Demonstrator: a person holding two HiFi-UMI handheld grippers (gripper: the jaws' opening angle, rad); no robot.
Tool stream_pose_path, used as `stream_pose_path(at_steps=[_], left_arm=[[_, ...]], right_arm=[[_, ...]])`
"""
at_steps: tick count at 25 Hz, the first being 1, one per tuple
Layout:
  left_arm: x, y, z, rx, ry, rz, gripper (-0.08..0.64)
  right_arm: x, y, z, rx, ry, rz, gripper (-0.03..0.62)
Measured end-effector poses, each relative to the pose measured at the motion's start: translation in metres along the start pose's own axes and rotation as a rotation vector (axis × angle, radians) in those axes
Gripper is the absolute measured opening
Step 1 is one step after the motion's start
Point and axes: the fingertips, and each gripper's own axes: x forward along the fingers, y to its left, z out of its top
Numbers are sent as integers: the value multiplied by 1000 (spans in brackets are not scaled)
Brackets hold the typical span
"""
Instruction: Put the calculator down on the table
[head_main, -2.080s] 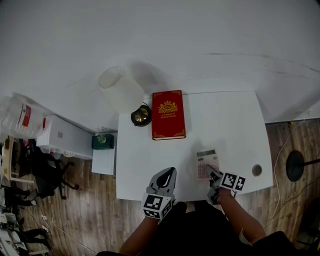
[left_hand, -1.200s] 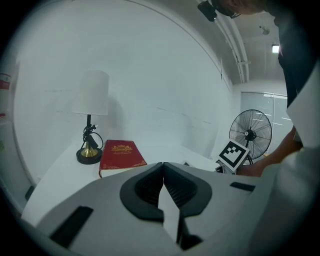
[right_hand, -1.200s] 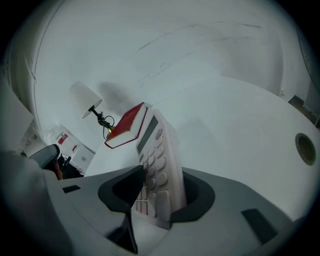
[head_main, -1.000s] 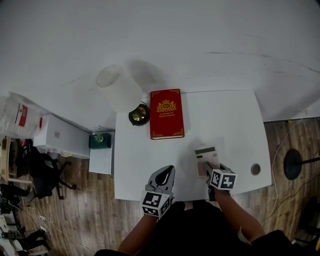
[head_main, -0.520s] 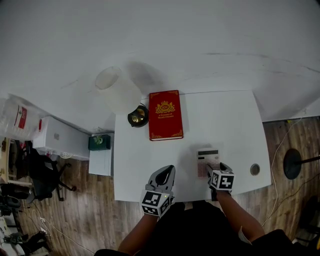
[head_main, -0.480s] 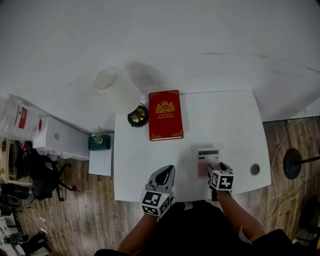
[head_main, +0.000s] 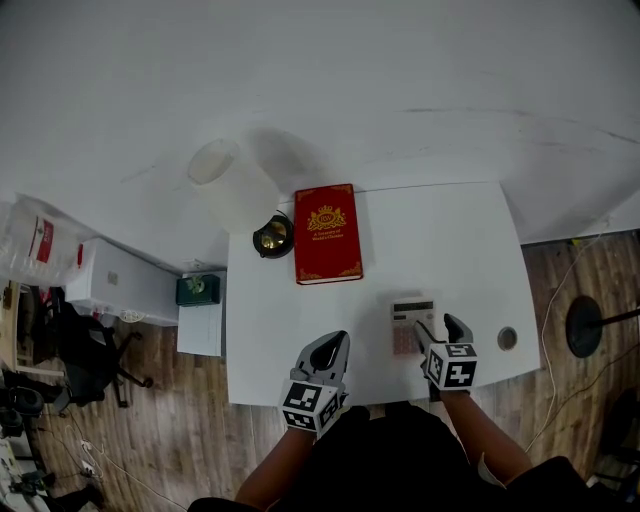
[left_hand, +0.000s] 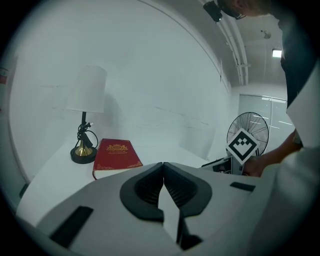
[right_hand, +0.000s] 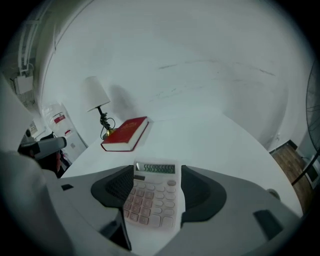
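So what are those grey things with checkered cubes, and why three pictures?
They are tools a person holds, one in each hand, each with two fingers that pinch. One picture comes from a camera on the person's head, looking down. The other two come from cameras riding on the tools. On the white table are a red book, a lamp and a calculator. The left gripper has its fingers shut on nothing. The right gripper holds nothing: its wide fingers are closing slightly, with the calculator lying on the table between them.

Office: white desk (head_main: 440, 240), lamp (head_main: 222, 182), swivel chair (head_main: 82, 345)
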Motion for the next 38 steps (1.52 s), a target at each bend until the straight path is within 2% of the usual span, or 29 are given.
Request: stream_pose_path(at_steps=[4, 8, 11, 14, 20, 25, 28, 33, 38], left_arm=[[1, -4, 7, -20, -13, -11, 20], [4, -8, 13, -24, -24, -12, 20], [5, -13, 19, -18, -34, -20, 20], [7, -20, 24, -1, -35, -40, 20], [11, -24, 40, 16, -66, -50, 20], [12, -26, 54, 19, -77, -54, 20], [12, -28, 61, 25, -99, -64, 20], [13, -33, 81, 34, -148, -73, 20], [15, -36, 81, 45, -148, -77, 20]], right_arm=[[-16, 11, 28, -30, -74, 29, 297], [-29, 20, 51, 5, -132, 69, 291], [-40, 25, 66, -6, -174, 83, 274], [-50, 27, 79, -32, -220, 86, 231], [-65, 33, 98, -23, -282, 138, 131], [-75, 34, 108, -71, -324, 121, 62], [-80, 34, 111, -68, -335, 119, 18], [-85, 32, 118, -100, -361, 111, 18], [-91, 31, 123, -128, -382, 106, 17]])
